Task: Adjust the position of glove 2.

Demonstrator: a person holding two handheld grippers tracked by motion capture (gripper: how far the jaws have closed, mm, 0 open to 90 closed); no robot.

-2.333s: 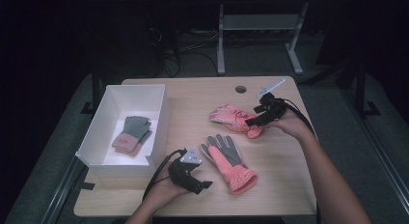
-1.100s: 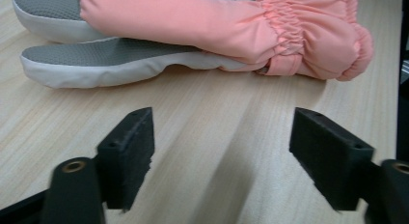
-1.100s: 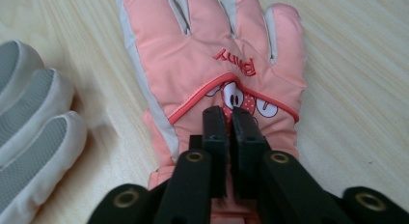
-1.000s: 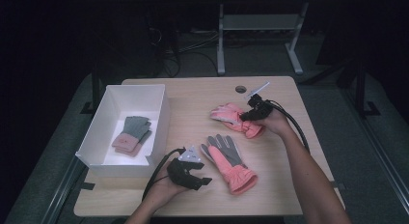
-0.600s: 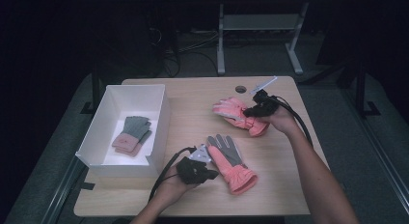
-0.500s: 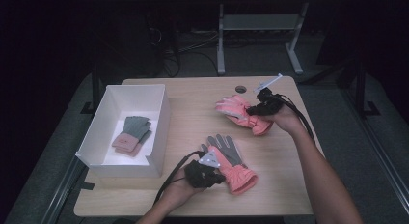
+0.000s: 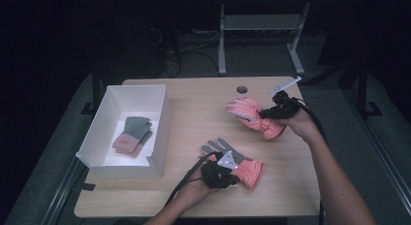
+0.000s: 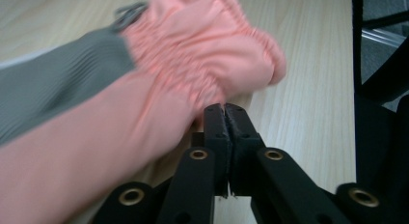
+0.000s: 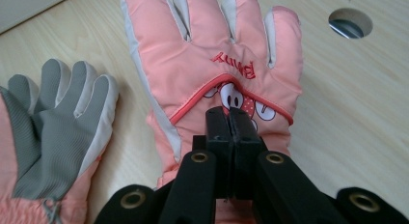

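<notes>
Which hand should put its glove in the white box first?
Probably the left. The left gripper is pinched shut on the near glove, which lies closer to the white box. The right gripper holds the far glove shut too, but farther from the box.

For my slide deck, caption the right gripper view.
Right gripper shut on the pink glove, the grey-palmed glove beside it.

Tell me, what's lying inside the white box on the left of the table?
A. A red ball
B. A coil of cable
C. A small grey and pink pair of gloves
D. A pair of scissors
C: in the high view the white box holds a small grey and pink pair of gloves lying flat on its floor.
</notes>
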